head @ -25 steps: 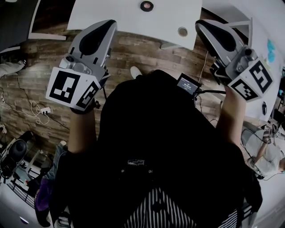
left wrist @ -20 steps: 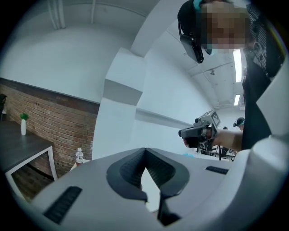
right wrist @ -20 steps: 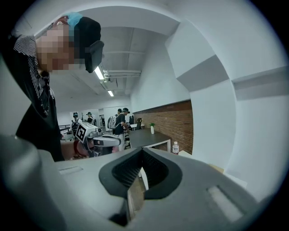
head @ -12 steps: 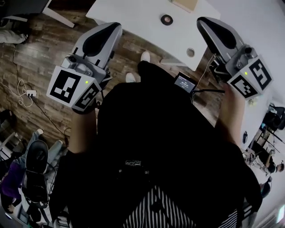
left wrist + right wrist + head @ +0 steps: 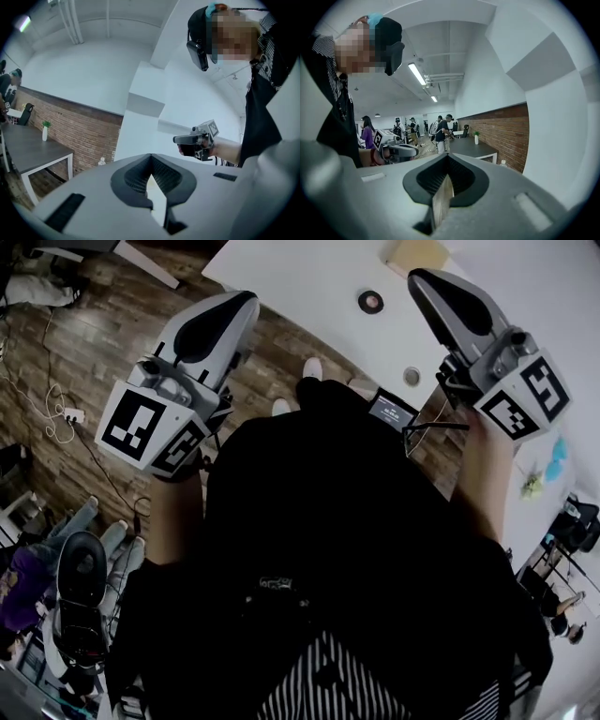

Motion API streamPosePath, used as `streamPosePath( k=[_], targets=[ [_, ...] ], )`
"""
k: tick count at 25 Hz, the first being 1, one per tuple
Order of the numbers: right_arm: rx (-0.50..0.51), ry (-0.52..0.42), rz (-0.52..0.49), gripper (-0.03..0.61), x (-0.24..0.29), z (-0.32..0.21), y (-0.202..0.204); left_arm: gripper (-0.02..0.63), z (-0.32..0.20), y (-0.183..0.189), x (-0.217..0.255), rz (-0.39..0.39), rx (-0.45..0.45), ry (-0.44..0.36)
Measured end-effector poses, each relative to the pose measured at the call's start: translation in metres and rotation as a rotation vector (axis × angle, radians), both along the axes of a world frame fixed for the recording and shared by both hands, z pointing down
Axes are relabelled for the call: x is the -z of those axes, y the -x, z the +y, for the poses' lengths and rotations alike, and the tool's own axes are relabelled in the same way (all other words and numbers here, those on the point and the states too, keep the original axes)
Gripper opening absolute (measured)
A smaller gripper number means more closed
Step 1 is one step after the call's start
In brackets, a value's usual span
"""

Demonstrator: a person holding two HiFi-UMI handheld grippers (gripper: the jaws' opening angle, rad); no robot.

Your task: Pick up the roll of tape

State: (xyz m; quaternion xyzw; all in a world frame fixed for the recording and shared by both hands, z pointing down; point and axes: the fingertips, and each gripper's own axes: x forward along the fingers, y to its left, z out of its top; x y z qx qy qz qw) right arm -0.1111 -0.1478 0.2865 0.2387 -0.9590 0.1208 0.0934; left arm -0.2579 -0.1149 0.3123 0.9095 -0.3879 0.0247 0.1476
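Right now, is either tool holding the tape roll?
No, the roll of tape lies on the table, apart from the left tool and right tool.

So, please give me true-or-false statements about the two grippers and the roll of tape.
1. The right gripper is shut with nothing between its jaws. True.
2. The left gripper holds the dark ring-shaped roll of tape. False: it is shut and empty; the tape lies on the white rectangular table.
3. The table stands on a brown wooden plank floor. True.
4. Both grippers rest on the table. False: the person holds both in the air.
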Motion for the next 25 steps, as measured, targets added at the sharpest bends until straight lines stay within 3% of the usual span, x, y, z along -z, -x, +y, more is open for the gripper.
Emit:
streamPosePath(
  k=[6,11,25],
  targets=[
    [-0.104,0.036,-0.018,0.005,0.057,0.065,-0.086,0.006,0.044,-0.093,0.066,-0.007,-0.152,0.019],
    [-0.148,0.042,-0.025,0.005,0.085,0.066,-0.109,0.006,0.040,-0.121,0.112,-0.018,-0.202,-0.013],
    [-0.161,0.102,-0.101,0.005,0.028,0.059,-0.144,0.006,0.035,-0.176,0.077,-0.065,-0.256,0.093]
  ],
)
